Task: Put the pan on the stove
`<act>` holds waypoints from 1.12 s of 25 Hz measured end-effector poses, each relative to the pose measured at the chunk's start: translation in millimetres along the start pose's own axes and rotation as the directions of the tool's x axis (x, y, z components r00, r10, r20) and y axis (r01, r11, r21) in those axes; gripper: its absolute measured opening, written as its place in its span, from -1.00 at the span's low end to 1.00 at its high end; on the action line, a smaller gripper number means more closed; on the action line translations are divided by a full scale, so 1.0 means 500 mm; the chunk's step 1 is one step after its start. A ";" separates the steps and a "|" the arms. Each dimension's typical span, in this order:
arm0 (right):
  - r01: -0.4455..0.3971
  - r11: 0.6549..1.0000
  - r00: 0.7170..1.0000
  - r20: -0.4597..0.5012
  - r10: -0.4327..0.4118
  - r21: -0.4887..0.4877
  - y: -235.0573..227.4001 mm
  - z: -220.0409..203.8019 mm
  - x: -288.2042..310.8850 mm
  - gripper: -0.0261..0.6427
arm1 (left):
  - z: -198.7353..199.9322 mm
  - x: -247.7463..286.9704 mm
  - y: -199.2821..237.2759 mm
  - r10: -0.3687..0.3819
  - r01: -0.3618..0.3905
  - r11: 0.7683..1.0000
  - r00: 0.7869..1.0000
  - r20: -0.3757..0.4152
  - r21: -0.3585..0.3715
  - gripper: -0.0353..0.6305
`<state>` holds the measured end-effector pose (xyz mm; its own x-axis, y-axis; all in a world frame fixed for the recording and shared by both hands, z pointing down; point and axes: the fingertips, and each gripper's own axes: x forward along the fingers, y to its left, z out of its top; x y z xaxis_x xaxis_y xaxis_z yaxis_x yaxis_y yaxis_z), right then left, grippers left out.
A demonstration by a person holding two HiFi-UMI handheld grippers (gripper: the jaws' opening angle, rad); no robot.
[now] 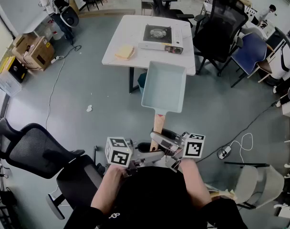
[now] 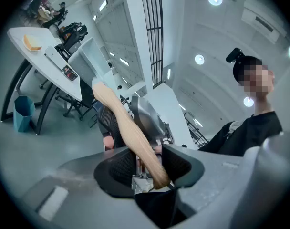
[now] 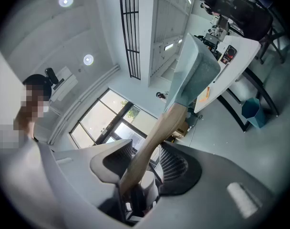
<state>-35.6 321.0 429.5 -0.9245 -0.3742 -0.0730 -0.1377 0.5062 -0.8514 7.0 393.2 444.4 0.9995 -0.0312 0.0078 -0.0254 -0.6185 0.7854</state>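
A rectangular grey-blue pan [image 1: 164, 86] with a wooden handle [image 1: 157, 124] hangs in the air over the floor, short of the white table [image 1: 130, 32]. A portable gas stove [image 1: 160, 36] sits on that table's far right part. My left gripper [image 1: 147, 149] and right gripper [image 1: 165, 144] face each other near my body, both shut on the handle's near end. In the left gripper view the handle [image 2: 126, 123] runs between the jaws of the left gripper [image 2: 147, 163] up to the pan [image 2: 92, 58]. The right gripper [image 3: 142, 163] clamps the handle [image 3: 159, 132] below the pan [image 3: 195, 73].
A yellow sponge [image 1: 125, 51] lies on the table left of the stove. A teal bin [image 1: 141, 82] stands under the table. Black office chairs stand at my near left [image 1: 37, 147] and right of the table [image 1: 221, 20]. Cardboard boxes [image 1: 33, 49] sit far left; a power strip [image 1: 226, 151] lies on the floor.
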 end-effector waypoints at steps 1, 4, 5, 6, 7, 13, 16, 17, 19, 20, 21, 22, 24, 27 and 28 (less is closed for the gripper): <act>0.000 1.000 1.000 0.001 0.000 0.000 0.000 -0.001 0.000 -0.39 | 0.000 -0.001 0.000 -0.001 0.001 1.000 1.000 0.000 0.000 -0.37; -0.001 1.000 1.000 0.010 0.001 0.005 -0.002 0.001 0.003 -0.39 | 0.003 -0.004 0.001 -0.008 0.008 1.000 1.000 0.005 -0.006 -0.37; -0.001 1.000 1.000 0.016 0.001 0.010 -0.003 0.003 0.005 -0.39 | 0.007 -0.005 0.001 -0.011 0.011 1.000 1.000 0.009 -0.012 -0.37; -0.001 1.000 1.000 0.021 0.001 0.014 -0.005 0.006 0.007 -0.38 | 0.011 -0.006 0.002 -0.014 0.014 1.000 1.000 0.012 -0.019 -0.37; 0.000 1.000 1.000 0.024 0.000 0.016 -0.006 0.008 0.009 -0.38 | 0.014 -0.007 0.003 -0.016 0.016 1.000 1.000 0.013 -0.025 -0.36; 0.009 1.000 1.000 0.026 -0.009 0.013 -0.018 0.019 0.019 -0.38 | 0.028 -0.011 0.015 -0.021 0.021 0.999 1.000 0.007 -0.026 -0.36; 0.015 1.000 0.999 0.030 -0.016 0.014 -0.025 0.024 0.029 -0.38 | 0.033 -0.017 0.024 -0.026 0.026 0.999 1.000 -0.002 -0.025 -0.36; 0.018 1.000 0.999 0.031 -0.018 0.014 -0.027 0.025 0.030 -0.38 | 0.033 -0.018 0.027 -0.028 0.028 0.999 1.000 -0.005 -0.023 -0.36; 0.022 1.000 0.999 0.030 -0.023 0.015 -0.029 0.026 0.033 -0.38 | 0.034 -0.019 0.029 -0.031 0.031 0.999 0.999 -0.007 -0.025 -0.36; 0.024 1.000 0.999 0.029 -0.025 0.015 -0.029 0.028 0.035 -0.38 | 0.036 -0.020 0.030 -0.031 0.031 0.999 0.999 -0.007 -0.025 -0.36; 0.025 1.000 0.999 0.030 -0.026 0.015 -0.029 0.029 0.037 -0.38 | 0.038 -0.022 0.031 -0.031 0.031 0.999 0.999 -0.009 -0.024 -0.36; 0.026 1.000 0.999 0.032 -0.026 0.014 -0.030 0.032 0.039 -0.38 | 0.041 -0.023 0.032 -0.032 0.032 0.999 0.999 -0.011 -0.022 -0.36; 0.025 1.000 0.999 0.037 -0.026 0.012 -0.031 0.037 0.043 -0.38 | 0.046 -0.025 0.035 -0.034 0.034 0.999 0.999 -0.017 -0.017 -0.36; 0.027 1.000 0.999 0.042 -0.027 0.010 -0.037 0.043 0.047 -0.38 | 0.052 -0.026 0.042 -0.039 0.039 0.999 0.999 -0.021 -0.013 -0.36; 0.028 1.000 0.999 0.043 -0.029 0.010 -0.039 0.045 0.048 -0.38 | 0.054 -0.027 0.045 -0.040 0.040 0.999 0.999 -0.023 -0.013 -0.36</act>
<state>-47.2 284.5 432.8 -0.9038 -0.4219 -0.0710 -0.1604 0.4879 -0.8580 -7.5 358.7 445.2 0.9999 0.0119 -0.0097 0.0149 -0.6089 0.7931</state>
